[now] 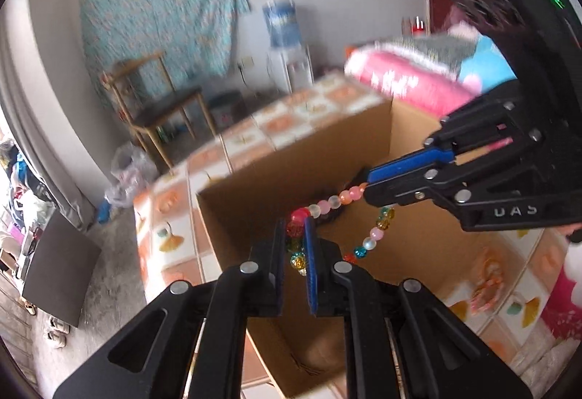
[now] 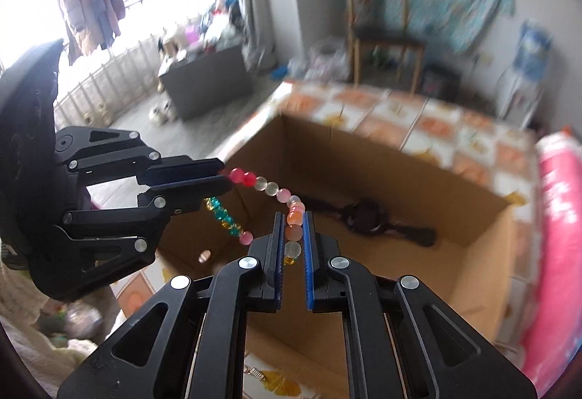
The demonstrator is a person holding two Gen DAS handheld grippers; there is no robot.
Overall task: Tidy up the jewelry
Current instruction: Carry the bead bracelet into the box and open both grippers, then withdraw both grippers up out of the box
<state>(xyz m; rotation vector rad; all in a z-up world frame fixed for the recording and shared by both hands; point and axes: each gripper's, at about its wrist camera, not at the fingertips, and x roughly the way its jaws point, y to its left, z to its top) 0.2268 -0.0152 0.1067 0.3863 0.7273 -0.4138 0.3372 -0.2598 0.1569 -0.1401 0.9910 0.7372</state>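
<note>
Stage of task: judged to be midway; a bead bracelet [image 1: 336, 200] is held in the air above an open cardboard box [image 1: 291, 159] and is not yet laid inside.
Done so far: a dark watch [image 2: 367, 219] is already seen lying on the box floor, so one piece appears to be put away.
Left to do: the bracelet is judged to need lowering into the box and letting go; a pink beaded piece [image 1: 487, 286] is seen lying on the patterned tablecloth [image 1: 171, 217] outside the box and probably remains to be sorted.
Left gripper [image 1: 295, 246]: clenched on the bracelet, red and coloured beads being pinched between its blue pads.
Right gripper [image 2: 293, 235]: clenched on the same bracelet, orange and pale beads being pinched between its pads.
Bracelet position: stretched as a loop between the two grippers, one strand pulled fairly straight, the other hanging below; no contact with the box is seen.
Box: stood open on the tablecloth, with brown walls and no lid in sight.
Box contents: the watch lies near the far wall; a small pale bead-like spot [image 2: 204, 255] is noticed by the near corner, but what it is cannot be told.
Beside the box: pink folded bedding [image 1: 411, 86] is seen close to one side.
</note>
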